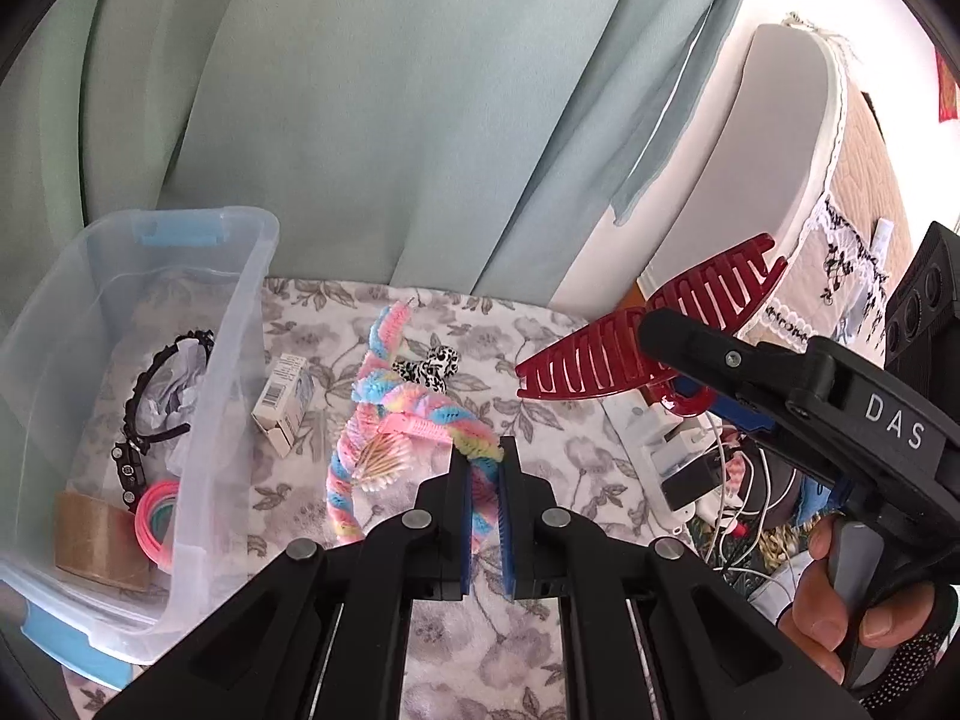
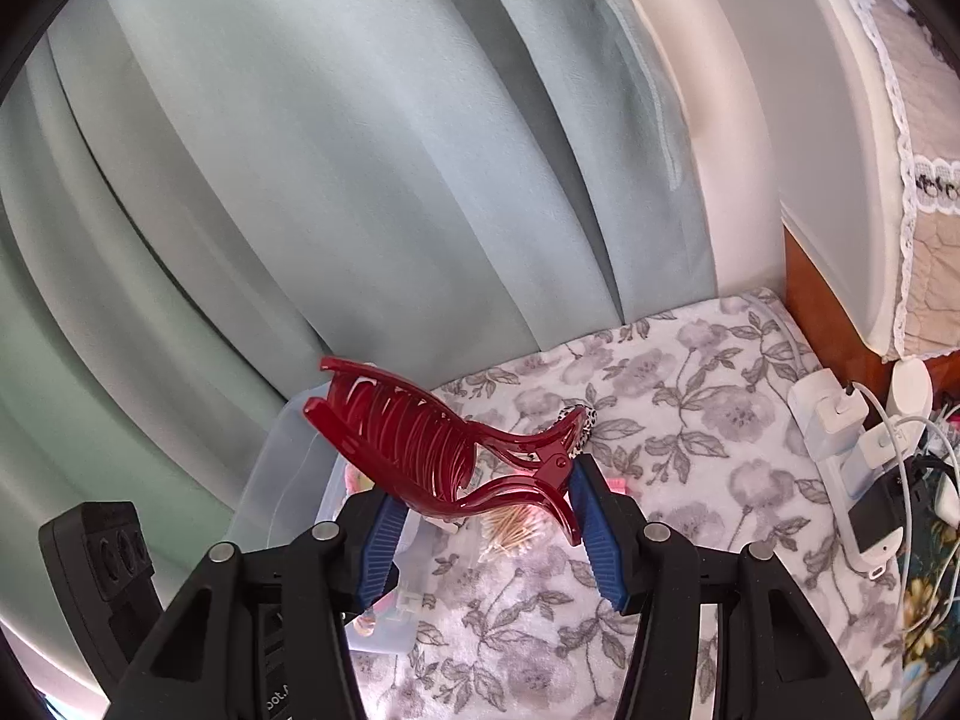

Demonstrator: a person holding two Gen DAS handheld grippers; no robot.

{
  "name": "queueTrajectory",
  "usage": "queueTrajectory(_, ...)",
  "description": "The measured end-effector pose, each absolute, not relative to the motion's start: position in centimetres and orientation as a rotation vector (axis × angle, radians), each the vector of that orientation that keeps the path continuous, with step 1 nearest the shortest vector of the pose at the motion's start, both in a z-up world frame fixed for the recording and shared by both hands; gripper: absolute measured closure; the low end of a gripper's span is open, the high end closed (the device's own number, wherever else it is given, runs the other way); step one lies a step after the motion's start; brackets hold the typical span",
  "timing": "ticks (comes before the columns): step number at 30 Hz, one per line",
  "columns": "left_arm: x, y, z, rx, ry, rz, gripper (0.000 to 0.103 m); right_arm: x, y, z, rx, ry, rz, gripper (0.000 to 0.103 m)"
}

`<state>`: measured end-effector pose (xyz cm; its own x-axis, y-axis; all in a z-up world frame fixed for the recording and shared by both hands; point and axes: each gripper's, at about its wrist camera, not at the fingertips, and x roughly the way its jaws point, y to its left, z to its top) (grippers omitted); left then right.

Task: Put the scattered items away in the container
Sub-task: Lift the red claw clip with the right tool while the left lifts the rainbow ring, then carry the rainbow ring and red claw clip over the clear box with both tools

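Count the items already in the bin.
4: a black headband over crumpled paper at the back, a tape roll in front, neon hair ties beside it. The bin wall may hide more.

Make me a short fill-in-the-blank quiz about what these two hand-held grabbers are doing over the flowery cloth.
1. The right gripper grips a dark ____ hair claw clip by its handles.
2. The left gripper is closed on a fuzzy pastel ____.
3. The roll of brown tape lies inside the clear plastic ____.
4. The small white box lies on the cloth, ____ the bin.

Missing words: red; twisted rope; bin; outside
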<state>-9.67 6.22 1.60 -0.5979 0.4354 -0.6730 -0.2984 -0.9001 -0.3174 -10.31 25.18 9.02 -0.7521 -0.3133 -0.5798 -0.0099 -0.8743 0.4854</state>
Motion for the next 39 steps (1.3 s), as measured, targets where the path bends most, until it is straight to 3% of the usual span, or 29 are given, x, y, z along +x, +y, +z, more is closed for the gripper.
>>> queueTrajectory(18,-7.7,-0.3,8.0,-0.888,-0.357,2.59,0.096,-8.8,19.6,15.2,0.838,-0.591,-2.723,0.046)
queueTrajectory(39,-7.1,-7.7,9.8,-0.821,-0.472,2.75,0.096,-8.6,11.7,18.1,0.752,-0.443,-2.586,0.046)
